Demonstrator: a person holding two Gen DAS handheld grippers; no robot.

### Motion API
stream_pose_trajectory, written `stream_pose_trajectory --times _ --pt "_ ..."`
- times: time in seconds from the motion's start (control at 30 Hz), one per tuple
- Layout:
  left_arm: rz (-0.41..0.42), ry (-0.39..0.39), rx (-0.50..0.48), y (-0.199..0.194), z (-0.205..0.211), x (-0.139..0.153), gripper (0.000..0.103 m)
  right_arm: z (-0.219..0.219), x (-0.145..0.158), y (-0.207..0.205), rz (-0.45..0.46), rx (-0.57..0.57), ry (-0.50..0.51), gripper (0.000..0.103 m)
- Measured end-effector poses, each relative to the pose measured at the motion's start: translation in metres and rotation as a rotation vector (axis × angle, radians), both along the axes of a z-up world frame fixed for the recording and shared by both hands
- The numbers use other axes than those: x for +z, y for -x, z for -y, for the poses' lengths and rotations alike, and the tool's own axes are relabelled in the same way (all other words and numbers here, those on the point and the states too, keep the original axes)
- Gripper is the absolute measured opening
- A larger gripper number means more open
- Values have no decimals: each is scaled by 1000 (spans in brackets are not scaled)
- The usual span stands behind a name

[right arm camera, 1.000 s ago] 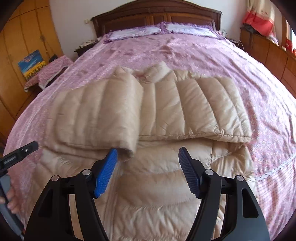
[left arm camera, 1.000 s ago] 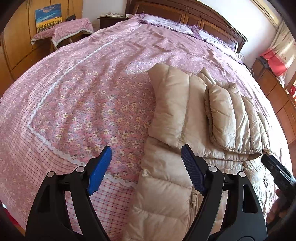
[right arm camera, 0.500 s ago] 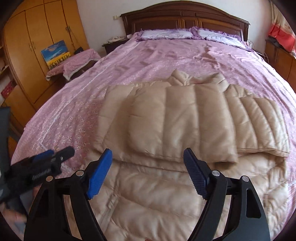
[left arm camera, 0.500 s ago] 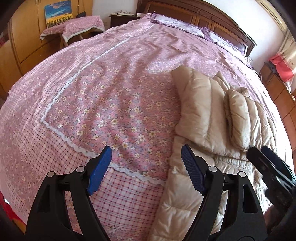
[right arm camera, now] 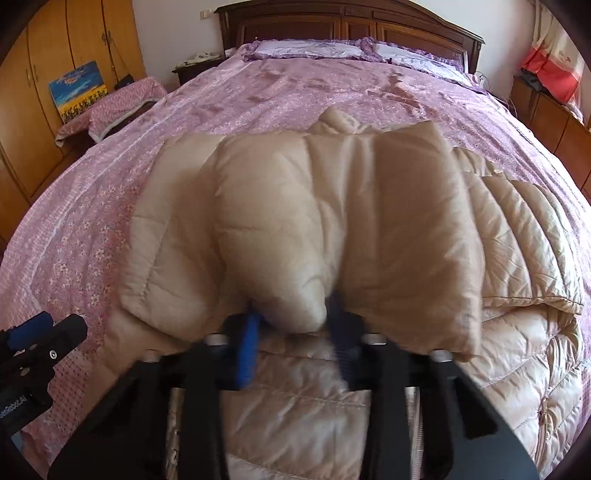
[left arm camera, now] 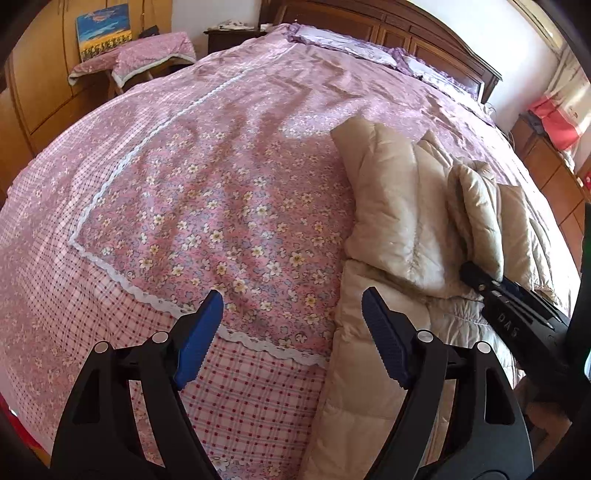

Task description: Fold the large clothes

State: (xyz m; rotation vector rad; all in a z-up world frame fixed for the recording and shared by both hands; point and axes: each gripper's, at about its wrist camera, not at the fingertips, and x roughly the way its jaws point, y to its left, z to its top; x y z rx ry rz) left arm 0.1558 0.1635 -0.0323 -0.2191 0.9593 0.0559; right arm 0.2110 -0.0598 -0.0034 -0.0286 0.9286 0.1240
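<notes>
A beige quilted down jacket [right arm camera: 498,258] lies on the pink bedspread, its two sleeves folded across the body. In the right wrist view my right gripper [right arm camera: 291,321] is shut on the near edge of the upper folded sleeve [right arm camera: 314,206], which bulges up between the jaws. In the left wrist view the jacket [left arm camera: 399,206] lies at the right, and my left gripper [left arm camera: 291,317] is open and empty above the bedspread, just left of the jacket's left edge. The right gripper also shows in the left wrist view [left arm camera: 517,317], at the sleeve.
The large bed with pink floral bedspread [left arm camera: 207,192] fills both views. Pillows [right arm camera: 314,50] and a dark wooden headboard [right arm camera: 351,22] are at the far end. A cloth-covered stool [left arm camera: 147,59] and wooden wardrobe [right arm camera: 48,74] stand at the left. A wooden cabinet [right arm camera: 546,110] stands at the right.
My right gripper moved forward and closed on the upper folded sleeve's edge, bunching it. My left gripper stayed open and shifted slightly at the jacket's left edge.
</notes>
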Motion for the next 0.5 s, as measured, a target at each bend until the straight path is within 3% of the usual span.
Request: stream_pose_trajectory --times 0.13,0.37,0.5 --pt "23 -4 -32 -2 8 10 77 20 16 8 35 0 -46 12" --pt "80 16 -102 -16 33 33 77 71 64 22 137 -16 -99 11" --pt "108 7 -147 -26 52 39 77 114 81 22 165 -80 -112 11"
